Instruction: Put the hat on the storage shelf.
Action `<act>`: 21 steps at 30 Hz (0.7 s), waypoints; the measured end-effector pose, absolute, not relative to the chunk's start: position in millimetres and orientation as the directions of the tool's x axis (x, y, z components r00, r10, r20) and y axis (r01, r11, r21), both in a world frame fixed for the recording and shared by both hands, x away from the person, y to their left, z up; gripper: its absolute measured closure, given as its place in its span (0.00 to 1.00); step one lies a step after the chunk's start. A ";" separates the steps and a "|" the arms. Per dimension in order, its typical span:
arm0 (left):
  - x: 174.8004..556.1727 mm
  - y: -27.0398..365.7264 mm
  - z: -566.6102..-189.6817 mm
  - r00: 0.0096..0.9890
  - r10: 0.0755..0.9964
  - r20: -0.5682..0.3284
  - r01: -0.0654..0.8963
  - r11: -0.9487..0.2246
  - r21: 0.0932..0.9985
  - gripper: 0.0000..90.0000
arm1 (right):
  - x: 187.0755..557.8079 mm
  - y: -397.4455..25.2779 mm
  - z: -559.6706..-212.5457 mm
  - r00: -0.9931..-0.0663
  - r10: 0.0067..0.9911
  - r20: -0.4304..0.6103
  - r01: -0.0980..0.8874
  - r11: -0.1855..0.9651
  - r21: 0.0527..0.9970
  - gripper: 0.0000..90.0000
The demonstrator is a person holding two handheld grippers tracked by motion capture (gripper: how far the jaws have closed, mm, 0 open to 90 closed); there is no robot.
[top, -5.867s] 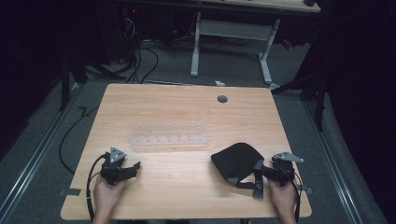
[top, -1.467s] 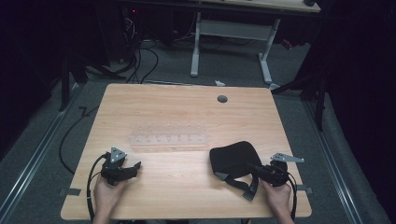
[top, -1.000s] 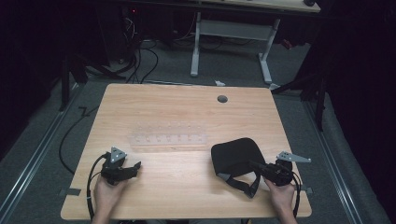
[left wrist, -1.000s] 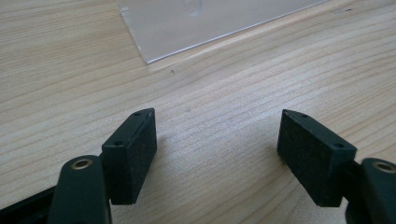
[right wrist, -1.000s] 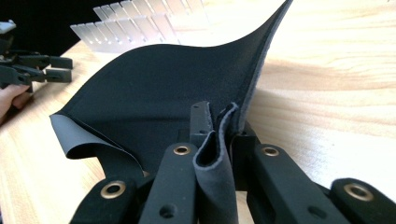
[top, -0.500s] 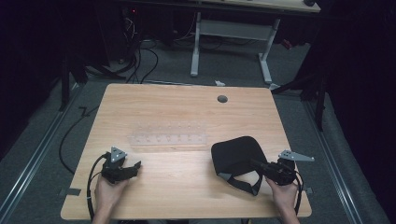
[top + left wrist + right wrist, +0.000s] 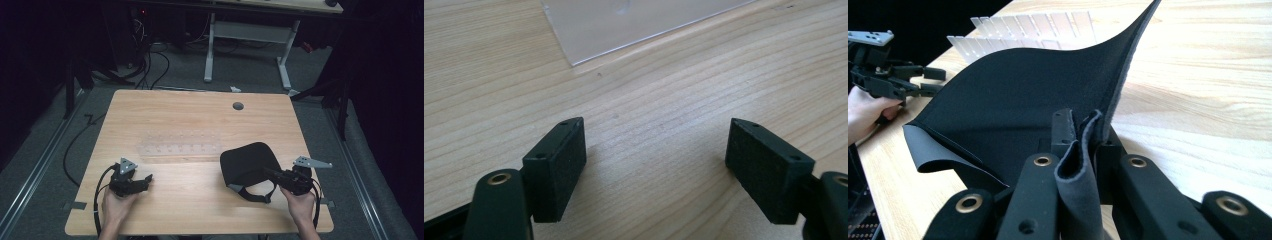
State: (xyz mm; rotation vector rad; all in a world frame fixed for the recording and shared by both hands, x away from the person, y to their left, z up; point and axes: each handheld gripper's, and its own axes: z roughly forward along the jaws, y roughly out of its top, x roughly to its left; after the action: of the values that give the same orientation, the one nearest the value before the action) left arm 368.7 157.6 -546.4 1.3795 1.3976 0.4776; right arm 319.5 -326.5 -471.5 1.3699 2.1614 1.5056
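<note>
- Right claw (image 7: 270, 173) pressed together on a folded edge of the black cloth (image 7: 248, 162), low at the near right of the bench (image 7: 200, 115).
- In the right gripper view, right claw (image 7: 1083, 132) pinching a doubled fold of cloth (image 7: 1018, 100) between its jaws, grey inner face of the fold showing right at the pinch.
- Cloth spreading away ahead of the right claw, one edge lifted in a curve above the bench (image 7: 1208, 90), a far corner curled over and resting on the wood.
- In the high view, cloth lying just ahead of and to the left of the right claw, a narrow strip or hem looping down beneath it toward the bench's near edge.
- Right hand (image 7: 300, 207) wrapped round the grip behind the claw, grey plate sticking out on top.
- Left claw (image 7: 145, 180) spread wide, holding nothing, well apart from the cloth and off to its left.
- In the left gripper view, left claw (image 7: 656, 167) hovering close over bare wood (image 7: 674, 90), both pads apart with only bench grain between them.
- Clear plastic rack (image 7: 634, 20) lying flat ahead of the left claw, not touching it.
- Same clear rack (image 7: 179, 149) sitting between the two claws and a little beyond them, near the cloth's left edge; touching or not cannot be told.
- Left hand (image 7: 117, 205) gripping the handle behind the left claw, cable trailing off the near left edge.
- From the right gripper view, left claw (image 7: 928, 80) seen farther off past the cloth, jaws parted, rack (image 7: 1023, 30) standing beyond the cloth.
</note>
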 end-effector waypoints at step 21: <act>337.7 98.4 -504.6 0.488 0.761 -0.427 0.467 0.186 0.865 0.26 | 322.6 -294.8 -461.3 -0.599 0.713 0.364 0.598 0.096 0.796 0.94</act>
State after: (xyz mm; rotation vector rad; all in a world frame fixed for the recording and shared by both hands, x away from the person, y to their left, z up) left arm 337.7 98.4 -504.6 1.4547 1.1401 0.2886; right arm 322.6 -294.8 -461.3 1.3464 2.2379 1.5305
